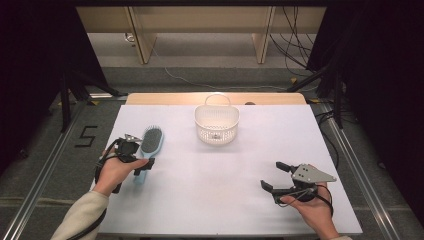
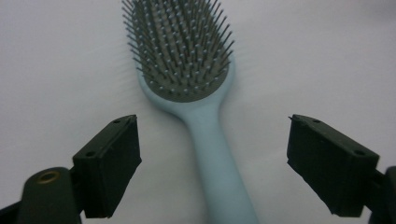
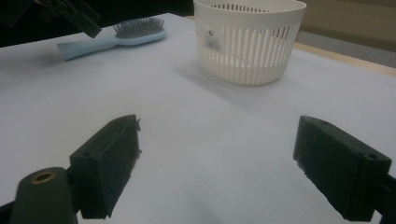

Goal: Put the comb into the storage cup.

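Early stage, by the look of it; left gripper (image 2: 212, 163) spread wide astride handle of hairbrush (image 2: 187, 70), no contact yet; hairbrush flat on table (image 1: 210, 200), left of basket (image 1: 216, 125); right gripper (image 1: 276, 176) spread, idle; grasp and lift outstanding.

From the high view my left gripper (image 1: 131, 150) and hand cover the hairbrush (image 1: 150, 141) handle. In the left gripper view the handle's end runs off the bottom edge. The basket (image 3: 247, 39) label's print is too small to read.
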The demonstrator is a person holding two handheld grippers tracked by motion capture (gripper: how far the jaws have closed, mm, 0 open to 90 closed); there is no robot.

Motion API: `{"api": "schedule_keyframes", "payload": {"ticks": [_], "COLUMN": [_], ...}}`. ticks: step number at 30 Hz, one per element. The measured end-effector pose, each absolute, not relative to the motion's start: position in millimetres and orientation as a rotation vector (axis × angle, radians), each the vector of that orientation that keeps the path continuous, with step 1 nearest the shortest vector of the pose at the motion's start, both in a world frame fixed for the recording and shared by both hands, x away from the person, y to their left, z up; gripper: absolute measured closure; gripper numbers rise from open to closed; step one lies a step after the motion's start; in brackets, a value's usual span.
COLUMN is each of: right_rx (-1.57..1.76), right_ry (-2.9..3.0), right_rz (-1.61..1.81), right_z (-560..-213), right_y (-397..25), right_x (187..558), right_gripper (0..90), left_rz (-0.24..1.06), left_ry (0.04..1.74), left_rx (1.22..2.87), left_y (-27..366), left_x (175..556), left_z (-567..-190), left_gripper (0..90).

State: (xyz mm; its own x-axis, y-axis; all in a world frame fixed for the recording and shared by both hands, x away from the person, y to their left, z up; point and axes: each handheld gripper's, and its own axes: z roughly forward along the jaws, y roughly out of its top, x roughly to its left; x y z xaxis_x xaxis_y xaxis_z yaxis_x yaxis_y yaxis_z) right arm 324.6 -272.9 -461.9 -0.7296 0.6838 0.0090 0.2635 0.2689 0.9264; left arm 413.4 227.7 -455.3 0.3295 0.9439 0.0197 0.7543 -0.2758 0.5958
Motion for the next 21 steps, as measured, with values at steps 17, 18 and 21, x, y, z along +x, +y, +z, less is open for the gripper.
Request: {"api": "schedule_keyframes", "payload": {"ticks": [17,18,21], "right_rx": [0.863,0.862,0.859], "right_ry": [2.155,2.156,2.156], "right_rz": [1.449,1.449,1.447], "right_z": [-462,-462,-462], "right_y": [-273,-273,-273], "right_x": [325,325,325], "right_gripper": [15.2,15.2,15.2], "left_rz": [0.386,0.384,0.377], "left_ry": [1.695,1.703,1.718], "left_rx": [2.193,2.192,2.206], "left_y": [220,220,221], "left_x": [448,449,451], "left_z": [-466,-466,-468], "left_gripper": [30.1,30.7,34.3]}}
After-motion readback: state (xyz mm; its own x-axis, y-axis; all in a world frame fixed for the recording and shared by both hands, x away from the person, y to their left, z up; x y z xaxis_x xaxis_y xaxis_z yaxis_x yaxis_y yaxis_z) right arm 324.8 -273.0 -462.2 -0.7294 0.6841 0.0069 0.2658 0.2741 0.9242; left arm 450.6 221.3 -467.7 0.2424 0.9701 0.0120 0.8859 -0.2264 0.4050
